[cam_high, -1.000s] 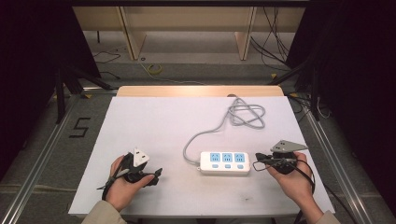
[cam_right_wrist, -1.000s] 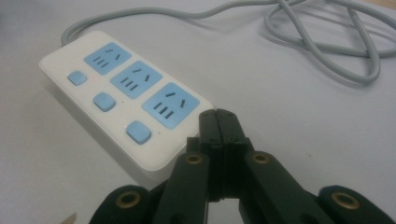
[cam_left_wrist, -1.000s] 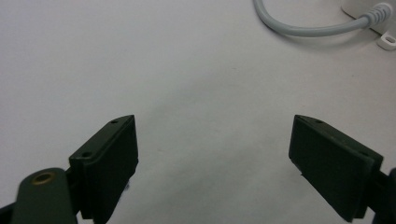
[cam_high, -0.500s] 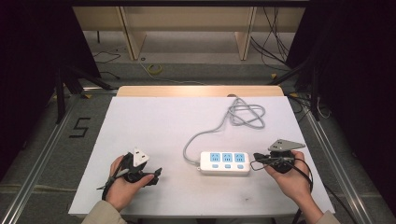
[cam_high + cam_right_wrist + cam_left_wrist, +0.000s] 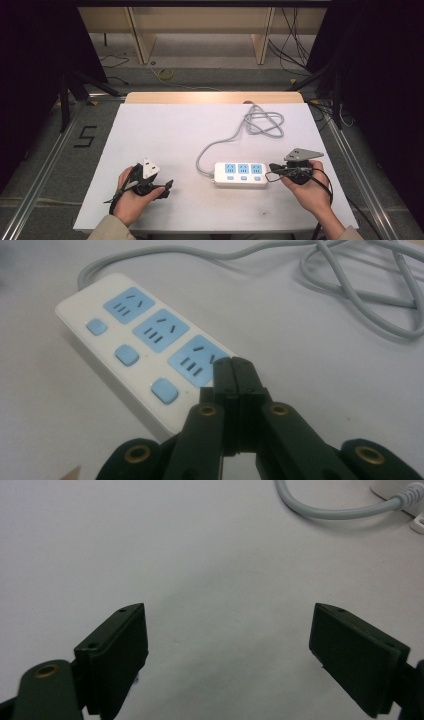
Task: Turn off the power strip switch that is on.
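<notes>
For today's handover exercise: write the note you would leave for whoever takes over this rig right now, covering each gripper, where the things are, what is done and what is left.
Left gripper: open, holding nothing, low over bare white table near the front left.
Right gripper: fingers pressed shut with nothing between them, tips at the right end of the power strip, over its nearest socket.
Power strip: flat on the table, three blue sockets and three blue buttons, nothing plugged in. Its grey cable lies looped behind it.
Done: no change to the strip that can be seen.
Left: probably pressing a button with the shut fingers; confirm first.
</notes>
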Tool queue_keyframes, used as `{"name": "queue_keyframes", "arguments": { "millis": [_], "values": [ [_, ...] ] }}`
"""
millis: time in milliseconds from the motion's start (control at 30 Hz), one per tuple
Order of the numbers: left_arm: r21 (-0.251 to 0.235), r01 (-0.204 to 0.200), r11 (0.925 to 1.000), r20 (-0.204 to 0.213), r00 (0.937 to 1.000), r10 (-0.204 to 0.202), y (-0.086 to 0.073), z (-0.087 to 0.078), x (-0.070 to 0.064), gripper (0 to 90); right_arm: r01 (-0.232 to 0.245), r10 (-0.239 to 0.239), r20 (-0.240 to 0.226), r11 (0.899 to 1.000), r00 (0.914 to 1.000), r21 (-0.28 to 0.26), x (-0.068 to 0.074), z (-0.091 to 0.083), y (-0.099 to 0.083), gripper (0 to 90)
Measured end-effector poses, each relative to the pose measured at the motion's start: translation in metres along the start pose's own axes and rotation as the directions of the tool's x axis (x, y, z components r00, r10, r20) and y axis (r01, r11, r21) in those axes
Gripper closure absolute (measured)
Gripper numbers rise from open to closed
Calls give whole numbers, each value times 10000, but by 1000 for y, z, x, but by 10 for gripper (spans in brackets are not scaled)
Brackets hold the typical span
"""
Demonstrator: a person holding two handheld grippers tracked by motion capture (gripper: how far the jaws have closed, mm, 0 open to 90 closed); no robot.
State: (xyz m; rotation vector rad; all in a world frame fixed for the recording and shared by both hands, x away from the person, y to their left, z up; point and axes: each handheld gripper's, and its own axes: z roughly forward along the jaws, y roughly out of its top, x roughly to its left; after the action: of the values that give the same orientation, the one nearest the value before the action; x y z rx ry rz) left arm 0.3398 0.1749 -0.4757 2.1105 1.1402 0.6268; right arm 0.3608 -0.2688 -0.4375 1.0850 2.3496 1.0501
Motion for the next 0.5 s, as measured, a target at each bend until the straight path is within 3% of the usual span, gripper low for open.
{"name": "queue_keyframes", "arguments": {
  "millis": [500],
  "values": [
    [-51,11,10000,-24,10000,-11,0,0,0,156,108,-108,-91,9999,9999,91,4,3,4,900]
  ]
}}
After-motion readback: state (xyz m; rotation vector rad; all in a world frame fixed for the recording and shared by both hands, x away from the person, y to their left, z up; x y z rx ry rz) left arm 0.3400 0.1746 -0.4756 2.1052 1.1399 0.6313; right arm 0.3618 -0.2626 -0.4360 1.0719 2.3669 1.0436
